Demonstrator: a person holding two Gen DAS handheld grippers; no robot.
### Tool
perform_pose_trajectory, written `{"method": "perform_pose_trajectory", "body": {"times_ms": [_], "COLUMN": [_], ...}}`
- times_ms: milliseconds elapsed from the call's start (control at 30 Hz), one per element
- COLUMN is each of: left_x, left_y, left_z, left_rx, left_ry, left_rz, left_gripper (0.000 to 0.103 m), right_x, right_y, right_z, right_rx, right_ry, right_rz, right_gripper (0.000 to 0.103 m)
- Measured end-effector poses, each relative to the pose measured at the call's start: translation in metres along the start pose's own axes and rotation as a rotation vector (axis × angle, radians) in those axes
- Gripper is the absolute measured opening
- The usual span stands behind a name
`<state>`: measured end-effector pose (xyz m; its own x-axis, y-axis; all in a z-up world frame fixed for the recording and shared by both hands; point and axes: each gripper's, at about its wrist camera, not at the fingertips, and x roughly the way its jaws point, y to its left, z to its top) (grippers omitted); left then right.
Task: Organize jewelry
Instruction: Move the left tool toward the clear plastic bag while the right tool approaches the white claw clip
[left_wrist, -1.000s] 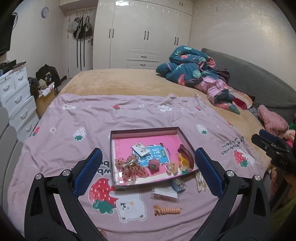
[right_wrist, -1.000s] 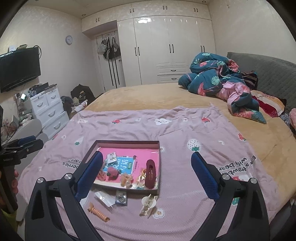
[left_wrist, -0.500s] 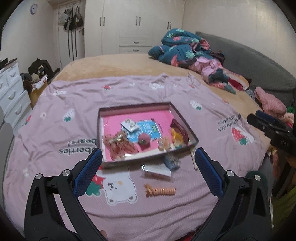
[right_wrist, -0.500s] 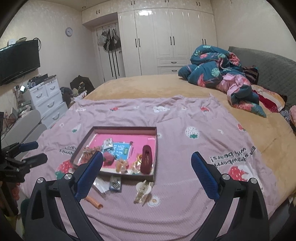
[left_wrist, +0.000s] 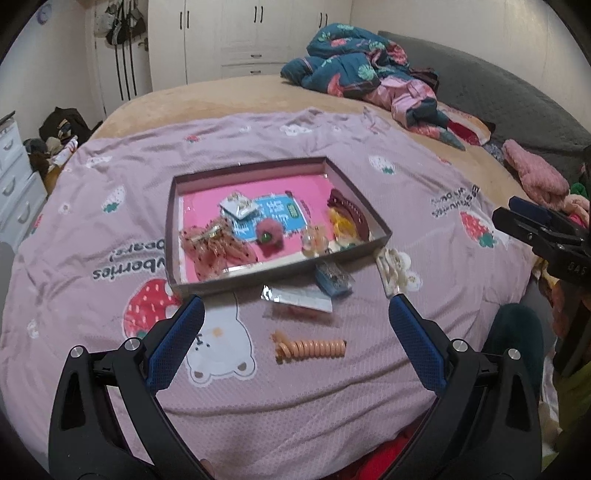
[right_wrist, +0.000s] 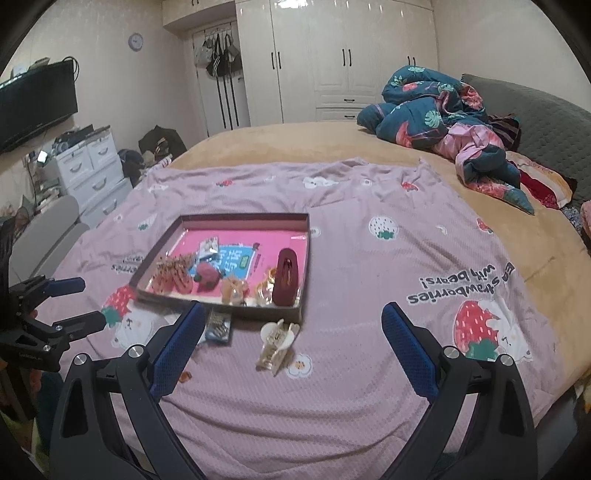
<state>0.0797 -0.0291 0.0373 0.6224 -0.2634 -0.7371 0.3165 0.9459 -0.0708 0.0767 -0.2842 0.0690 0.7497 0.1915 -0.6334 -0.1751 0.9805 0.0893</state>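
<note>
Left wrist view: both grippers — left gripper (left_wrist: 295, 321), right gripper (right_wrist: 293, 326) — gape empty over the blanket (left_wrist: 369, 387). Your coil hair tie (left_wrist: 310, 348) lies outside the tray (left_wrist: 280, 271) — soft fabric may bunch between closing fingers.

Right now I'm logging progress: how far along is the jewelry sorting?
Partly done. Several hair accessories already lie in the tray, including a maroon clip. Nothing is in hand: the left hand-held gripper and right hand-held gripper are open. Left on the blanket: an orange spiral tie, a white clip, a blue packet.
</note>
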Motion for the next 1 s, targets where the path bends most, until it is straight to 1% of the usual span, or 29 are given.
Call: {"method": "perform_pose_trajectory", "body": {"times_ms": [233, 400, 567, 700, 833, 1000], "left_x": [0.01, 0.02, 0.027, 0.035, 0.041, 0.047], "left_y": [-0.003, -0.005, -0.002, 0.006, 0.015, 0.018], "left_z": [-0.011, -0.022, -0.033, -0.042, -0.045, -0.042], "left_rx": [-0.004, 0.009, 0.019, -0.008, -0.061, -0.05], "left_ry": [0.031, 0.063, 0.077, 0.099, 0.103, 0.095], "left_rz": [-0.013, -0.007, 0.002, 0.009, 0.007, 0.02], "left_gripper": [0.093, 0.093, 0.093, 0.093, 0.093, 0.093], "right_x": [0.011, 0.021, 0.031, 0.041, 0.06, 0.084], "right_y": [0.003, 0.006, 0.007, 0.007, 0.004, 0.005], "right_z": [-0.017, -0.028, -0.034, -0.04, -0.047, -0.051], "right_rx": [-0.019, -0.027, -0.028, -0.035, -0.035, -0.022], "right_ry": [0.063, 0.101, 0.131, 0.161, 0.206, 0.243], "right_rz": [0.019, 0.035, 0.051, 0.049, 0.05, 0.069], "right_gripper": [0.095, 0.095, 0.095, 0.095, 0.095, 0.095]}}
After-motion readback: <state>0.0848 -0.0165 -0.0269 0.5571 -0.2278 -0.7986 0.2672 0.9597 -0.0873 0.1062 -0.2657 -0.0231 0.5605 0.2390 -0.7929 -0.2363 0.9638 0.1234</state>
